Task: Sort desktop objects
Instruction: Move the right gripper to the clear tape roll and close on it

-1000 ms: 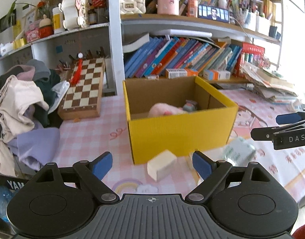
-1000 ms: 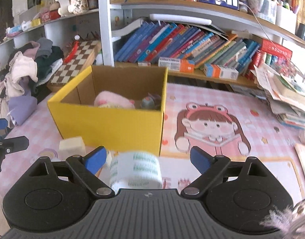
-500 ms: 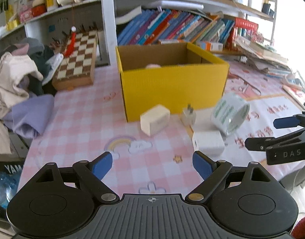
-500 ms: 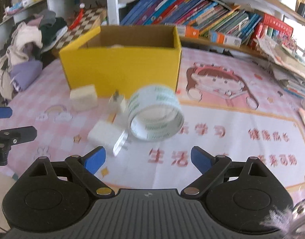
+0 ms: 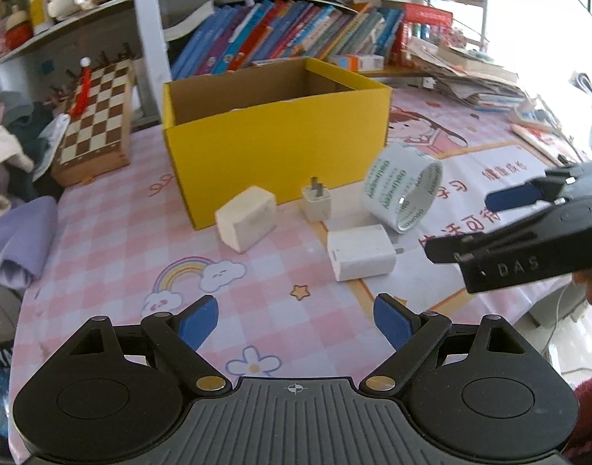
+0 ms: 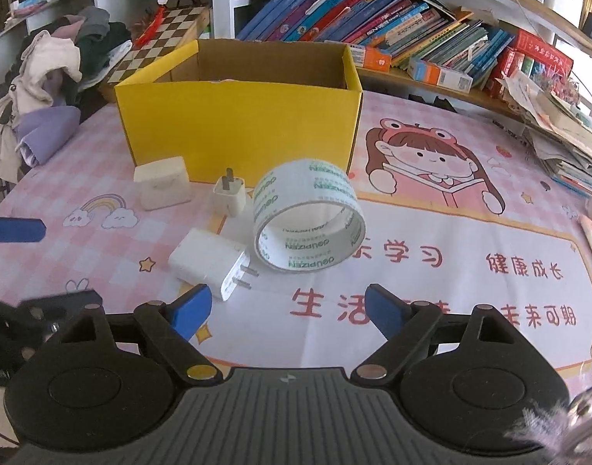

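An open yellow cardboard box (image 5: 280, 147) (image 6: 241, 124) stands on the pink tablecloth. In front of it lie a cream block (image 5: 246, 223) (image 6: 162, 187), a small white plug adapter (image 5: 316, 203) (image 6: 229, 195) with prongs up, a larger white charger (image 5: 361, 257) (image 6: 208, 261) on its side, and a roll of clear tape (image 5: 404, 192) (image 6: 309, 219) tilted on its edge. My left gripper (image 5: 296, 319) is open and empty, short of the objects. My right gripper (image 6: 288, 306) is open and empty, just short of the tape and charger; it also shows in the left wrist view (image 5: 528, 224).
A chessboard box (image 5: 96, 116) and a heap of clothes (image 6: 44, 89) lie at the left. Shelves of books (image 6: 373, 27) run behind the box. Stacked papers (image 6: 559, 128) sit at the right. A cartoon mat (image 6: 450, 213) covers the table's right side.
Both grippers have drawn back from the box toward the table's front. The tape roll, near the right gripper's jaws a second ago, now rests on the table beside the charger.
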